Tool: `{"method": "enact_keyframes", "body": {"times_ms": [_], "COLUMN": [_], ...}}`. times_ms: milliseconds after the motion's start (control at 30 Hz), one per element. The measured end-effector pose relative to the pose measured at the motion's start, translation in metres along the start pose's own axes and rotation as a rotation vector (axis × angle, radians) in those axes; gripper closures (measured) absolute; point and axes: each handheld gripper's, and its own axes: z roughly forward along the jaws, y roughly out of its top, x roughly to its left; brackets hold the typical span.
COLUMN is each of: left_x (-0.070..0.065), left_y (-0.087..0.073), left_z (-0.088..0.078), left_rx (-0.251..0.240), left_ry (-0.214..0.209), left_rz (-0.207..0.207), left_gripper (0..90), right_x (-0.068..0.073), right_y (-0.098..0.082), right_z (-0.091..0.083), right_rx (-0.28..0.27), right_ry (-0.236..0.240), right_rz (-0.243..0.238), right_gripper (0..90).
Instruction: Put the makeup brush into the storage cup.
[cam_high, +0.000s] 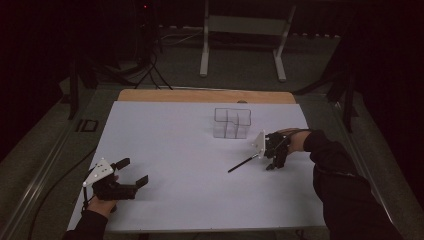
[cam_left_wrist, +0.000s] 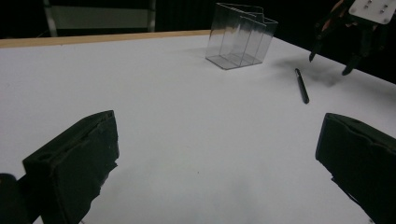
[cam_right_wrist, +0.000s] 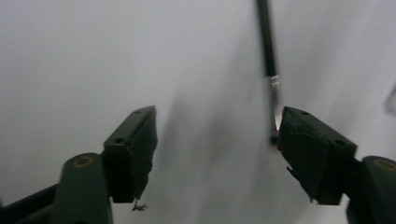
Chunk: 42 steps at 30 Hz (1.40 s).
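A thin black pen (cam_high: 243, 163) lies flat on the white table sheet (cam_high: 175, 150), right of centre. My right gripper (cam_high: 267, 161) hovers just above the pen's right end, pointing down, jaws open. In the right gripper view the pen (cam_right_wrist: 268, 42) runs away from me and its silver end sits beside the right jaw, with nothing pressed between the jaws of my right gripper (cam_right_wrist: 217, 121). My left gripper (cam_high: 135, 170) rests low at the near left, open and empty. From the left gripper view I see the pen (cam_left_wrist: 301, 85) and the right gripper (cam_left_wrist: 329, 65) far off.
A clear acrylic organizer (cam_high: 232, 123) with several compartments stands upright behind the pen, also in the left gripper view (cam_left_wrist: 240, 36). A wooden table edge (cam_high: 205, 96) borders the sheet at the back. A desk frame (cam_high: 242, 30) stands on the floor beyond.
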Motion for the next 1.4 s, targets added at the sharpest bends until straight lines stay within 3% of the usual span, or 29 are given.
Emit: {"method": "enact_keyframes", "body": {"times_ms": [133,300,467,633,767,933,967,1133,1400], "left_x": [0.001,0.001,0.001,0.002,0.002,0.002,0.002,0.002,0.001], "left_y": [0.0,-0.001,-0.001,-0.001,-0.001,-0.001,-0.001,-0.001,-0.001], "left_z": [0.0,0.0,0.0,-0.001,-0.001,0.0,-0.001,-0.001,0.0], "left_rx": [0.001,0.003,0.001,0.0,0.001,0.002,0.001,0.001,0.003], "left_ry": [0.004,0.006,0.006,0.005,0.003,0.003,0.003,0.001,-0.007], "left_rz": [-0.007,-0.007,-0.01,-0.017,-0.019,-0.015,-0.017,-0.02,-0.018], "left_gripper": [0.9,0.9,0.9,0.9,0.9,0.9,0.9,0.9,0.9], "right_x": [-0.011,-0.02,-0.027,-0.032,-0.033,-0.036,-0.037,-0.038,-0.04], "right_y": [0.003,0.007,0.014,0.015,0.011,0.01,0.01,0.012,0.014], "right_z": [-0.002,-0.005,-0.001,0.011,0.019,0.025,0.026,0.029,0.03], "right_rx": [-0.031,-0.014,-0.015,-0.009,0.024,0.012,0.014,0.022,0.039], "right_ry": [-0.019,-0.029,-0.011,0.018,0.039,0.02,0.015,0.027,0.061], "right_rz": [-0.02,-0.082,-0.136,-0.147,-0.177,-0.171,-0.182,-0.195,-0.177], "right_gripper": [37.5,48.6,53.8,54.1,63.9,65.0,68.6,71.1,77.1]}}
